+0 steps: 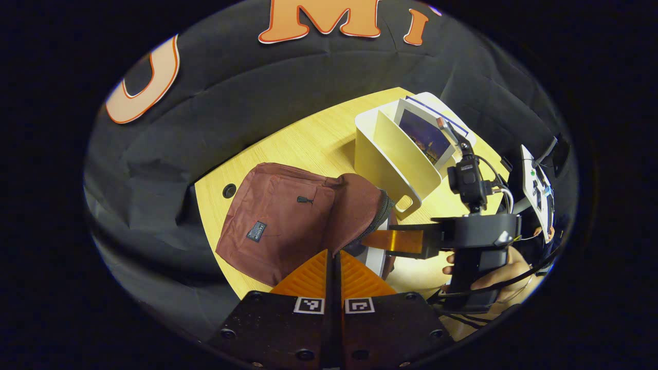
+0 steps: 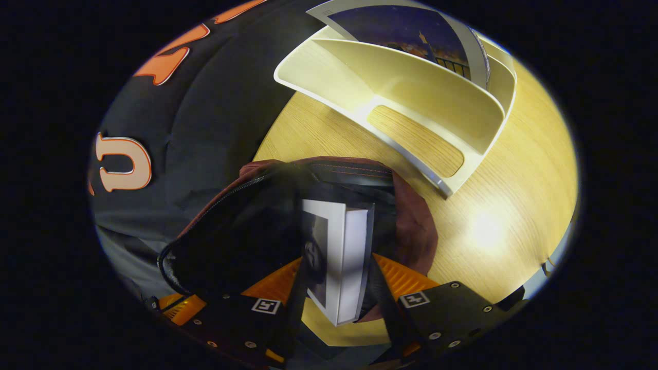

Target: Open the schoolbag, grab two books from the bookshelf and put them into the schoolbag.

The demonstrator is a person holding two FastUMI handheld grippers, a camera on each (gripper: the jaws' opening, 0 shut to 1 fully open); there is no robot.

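Schoolbag [image 1: 288,216] lies on the worktop [image 1: 313,144], just in front of the left hand-held gripper [image 1: 334,267], whose fingers are closed on its flap to hold the mouth open. The right hand-held gripper [image 2: 339,277] grips a white book [image 2: 339,257] and points it into the dark opening. The bookshelf [image 2: 411,87] stands beyond, with another book [image 2: 406,28] inside. I think the book should slide in straight and deep before the fingers let go, so it does not catch the zip.

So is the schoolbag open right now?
Open: the schoolbag's zipper gapes around a dark mouth, and the book in the right gripper enters it.
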